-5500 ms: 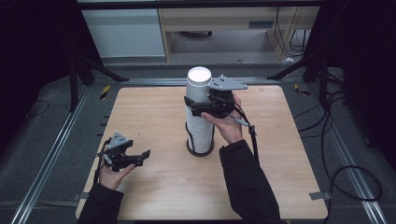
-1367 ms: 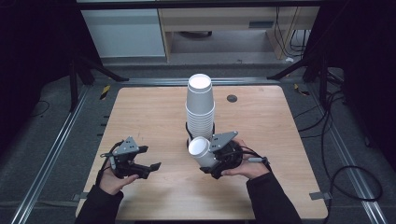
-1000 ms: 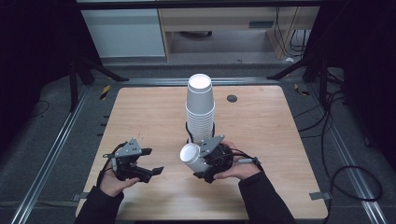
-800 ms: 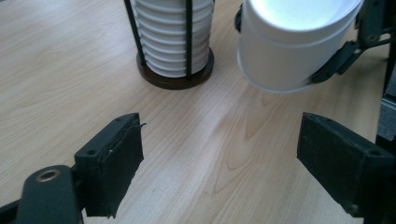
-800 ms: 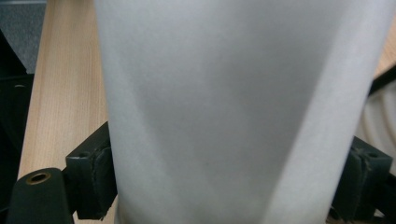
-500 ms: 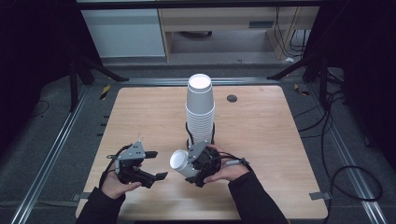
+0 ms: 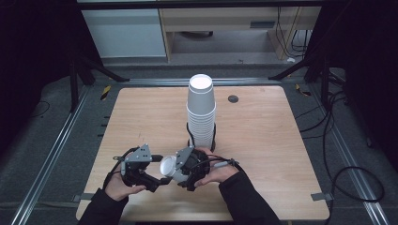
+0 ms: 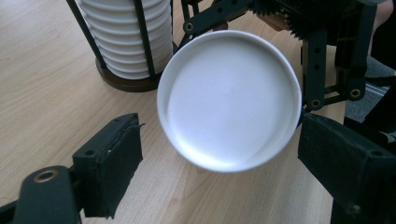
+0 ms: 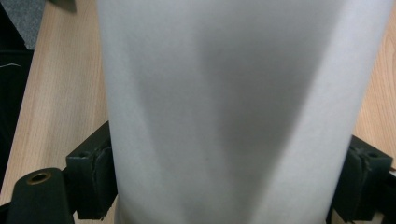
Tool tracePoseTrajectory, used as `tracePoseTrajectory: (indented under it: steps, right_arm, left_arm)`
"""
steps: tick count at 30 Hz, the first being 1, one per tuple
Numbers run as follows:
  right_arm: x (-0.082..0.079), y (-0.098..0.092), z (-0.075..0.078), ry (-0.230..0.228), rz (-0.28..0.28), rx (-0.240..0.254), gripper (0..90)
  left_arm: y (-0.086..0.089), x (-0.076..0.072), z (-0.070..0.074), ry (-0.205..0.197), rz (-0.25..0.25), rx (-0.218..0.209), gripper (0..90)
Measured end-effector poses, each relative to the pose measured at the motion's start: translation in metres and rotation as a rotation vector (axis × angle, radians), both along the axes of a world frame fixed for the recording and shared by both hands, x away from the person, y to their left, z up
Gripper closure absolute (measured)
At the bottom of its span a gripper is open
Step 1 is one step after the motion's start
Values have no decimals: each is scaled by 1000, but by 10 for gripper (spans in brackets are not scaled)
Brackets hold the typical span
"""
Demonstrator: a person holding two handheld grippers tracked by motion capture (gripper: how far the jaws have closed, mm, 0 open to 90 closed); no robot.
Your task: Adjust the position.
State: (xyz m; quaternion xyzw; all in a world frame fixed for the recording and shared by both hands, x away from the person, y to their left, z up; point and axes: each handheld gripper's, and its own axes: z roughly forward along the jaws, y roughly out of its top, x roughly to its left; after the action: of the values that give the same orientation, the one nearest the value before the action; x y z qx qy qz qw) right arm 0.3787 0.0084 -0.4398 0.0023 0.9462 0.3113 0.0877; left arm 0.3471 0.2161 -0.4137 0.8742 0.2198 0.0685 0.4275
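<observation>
R gripper (image 7: 180,169) is clamped on a white paper cup (image 7: 170,167), jaws pressing both sides of its wall; cup lies tipped sideways above the table (image 7: 263,140) near the front edge, closed base facing the L gripper (image 7: 157,176). L gripper's jaws are spread wide, one each side of the cup base (image 8: 229,100), prob. not touching it. Cup stack (image 7: 202,112) stands upright in a dark rack just behind both hands.
</observation>
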Motion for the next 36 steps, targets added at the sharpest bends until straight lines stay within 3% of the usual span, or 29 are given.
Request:
tracePoseTrajectory:
  steps: [14, 36]
  right_arm:
    - [-4, 18, 1, -22, 33, -24, 136]
    - [-3, 25, 2, 1, 29, -31, 124]
  left_arm:
    - [-5, 3, -5, 34, -7, 40, 162]
    - [-5, 4, -5, 55, -7, 37, 199]
